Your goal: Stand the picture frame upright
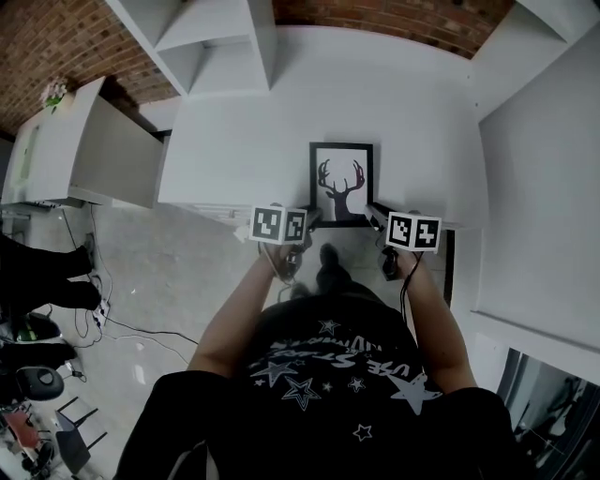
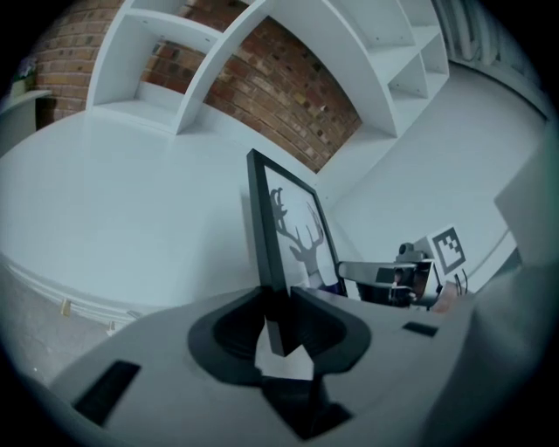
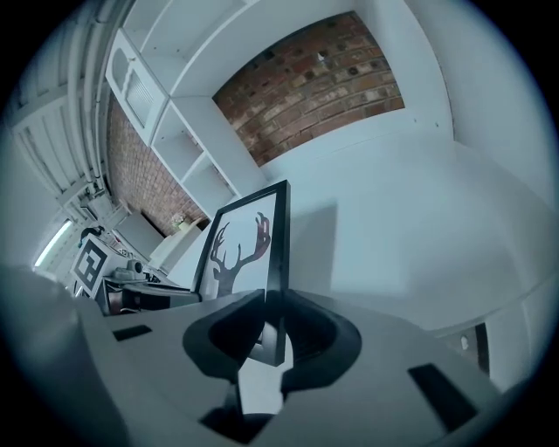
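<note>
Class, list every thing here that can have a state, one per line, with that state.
Black rectangular picture frame with deer-antler print: clamped at both side edges, apparently tilted up.
Left hand-held gripper: shut on the frame's left edge.
Right hand-held gripper: shut on its right edge.

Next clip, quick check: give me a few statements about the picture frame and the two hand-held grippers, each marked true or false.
1. The black-framed picture shows a dark antlered deer head. True.
2. The left hand-held gripper hangs empty, jaws wide apart. False: its jaws clamp the picture's side edge.
3. The right hand-held gripper clamps the picture's other side edge. True.
4. The picture lies face down on the white table. False: its printed side shows, turned towards the person.
5. The back wall is green tile. False: it is a red-brown brick wall.
</note>
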Available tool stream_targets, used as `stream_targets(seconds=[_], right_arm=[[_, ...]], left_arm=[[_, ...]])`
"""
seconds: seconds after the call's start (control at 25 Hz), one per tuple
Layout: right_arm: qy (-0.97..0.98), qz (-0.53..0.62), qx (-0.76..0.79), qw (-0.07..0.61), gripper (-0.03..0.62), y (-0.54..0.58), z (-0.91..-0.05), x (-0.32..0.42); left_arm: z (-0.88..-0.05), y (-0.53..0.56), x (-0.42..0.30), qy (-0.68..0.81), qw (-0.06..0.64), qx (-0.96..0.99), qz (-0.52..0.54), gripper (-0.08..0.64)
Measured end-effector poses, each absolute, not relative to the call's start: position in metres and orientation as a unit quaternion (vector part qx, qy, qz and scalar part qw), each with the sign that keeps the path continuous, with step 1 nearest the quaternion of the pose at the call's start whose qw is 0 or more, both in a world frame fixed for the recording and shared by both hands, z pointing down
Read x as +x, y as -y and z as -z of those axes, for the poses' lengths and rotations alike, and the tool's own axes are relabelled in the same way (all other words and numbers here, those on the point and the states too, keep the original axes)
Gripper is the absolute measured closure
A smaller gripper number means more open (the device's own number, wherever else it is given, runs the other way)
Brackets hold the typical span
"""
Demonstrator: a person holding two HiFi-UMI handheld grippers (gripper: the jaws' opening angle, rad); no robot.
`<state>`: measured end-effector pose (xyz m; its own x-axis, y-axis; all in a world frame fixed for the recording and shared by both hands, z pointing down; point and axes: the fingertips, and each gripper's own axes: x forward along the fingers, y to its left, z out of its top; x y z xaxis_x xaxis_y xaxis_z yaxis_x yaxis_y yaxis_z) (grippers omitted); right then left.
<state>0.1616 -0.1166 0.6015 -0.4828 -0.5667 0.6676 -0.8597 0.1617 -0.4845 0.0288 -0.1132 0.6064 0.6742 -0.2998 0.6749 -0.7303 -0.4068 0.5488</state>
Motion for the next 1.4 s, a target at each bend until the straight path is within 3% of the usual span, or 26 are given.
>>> stream_targets(seconds=[0.72, 1.4], right_arm=[[0.842, -0.345, 0.396, 0.122, 0.515, 0.244, -0.546, 0.123], [0.876, -0.299, 0.366, 0.099, 0.515, 0.313, -0.517, 0.04]], left_arm=[[-0.551, 0.213, -0.008, 0.445, 0.35, 0.804, -0.182, 0.457], [-0.536, 0.276, -0.088, 0.501, 0.323, 0.787, -0.16, 0.457]])
